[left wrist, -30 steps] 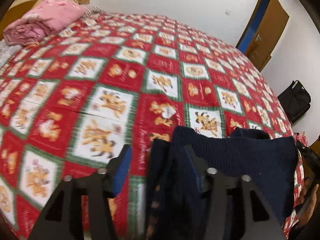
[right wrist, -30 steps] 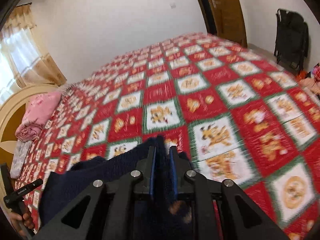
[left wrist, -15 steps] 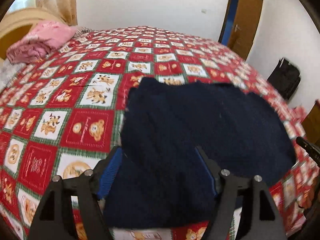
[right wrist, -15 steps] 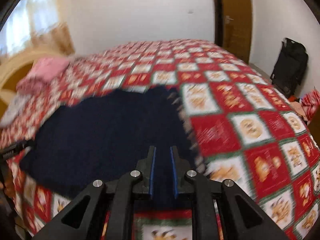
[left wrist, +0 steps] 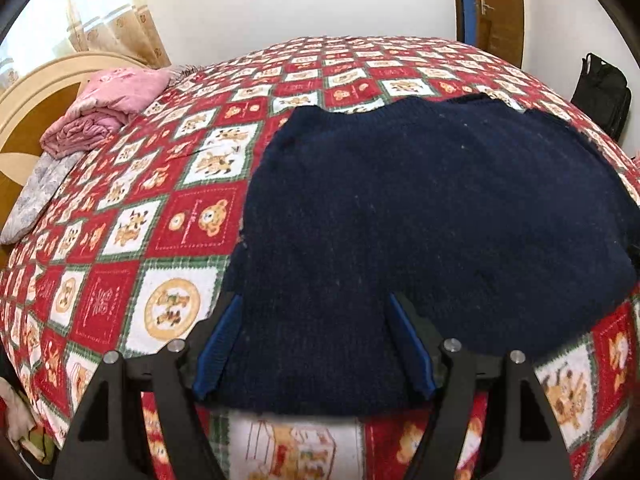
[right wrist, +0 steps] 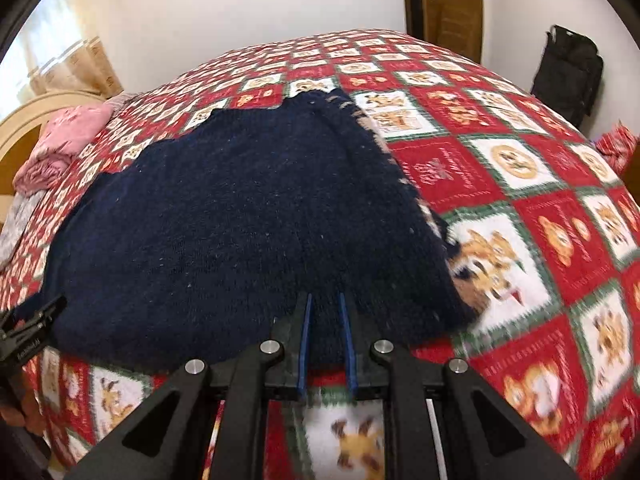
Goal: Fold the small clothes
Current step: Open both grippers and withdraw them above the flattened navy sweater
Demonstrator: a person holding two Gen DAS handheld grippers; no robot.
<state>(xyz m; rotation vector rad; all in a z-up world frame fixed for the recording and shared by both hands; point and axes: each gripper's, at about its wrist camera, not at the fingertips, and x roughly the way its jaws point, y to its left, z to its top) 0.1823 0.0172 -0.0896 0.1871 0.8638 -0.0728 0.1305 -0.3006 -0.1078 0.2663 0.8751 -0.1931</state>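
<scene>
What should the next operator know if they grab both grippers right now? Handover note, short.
Left gripper: open wide, near hem of the navy sweater lying between its fingers, not pinched.
Right gripper: nearly closed, pinching the sweater's near edge.
Sweater: spread flat on the red patterned bedspread, close to the near edge of the bed.
Done: garment laid out.
Left: release the right side; no fold made yet.
</scene>
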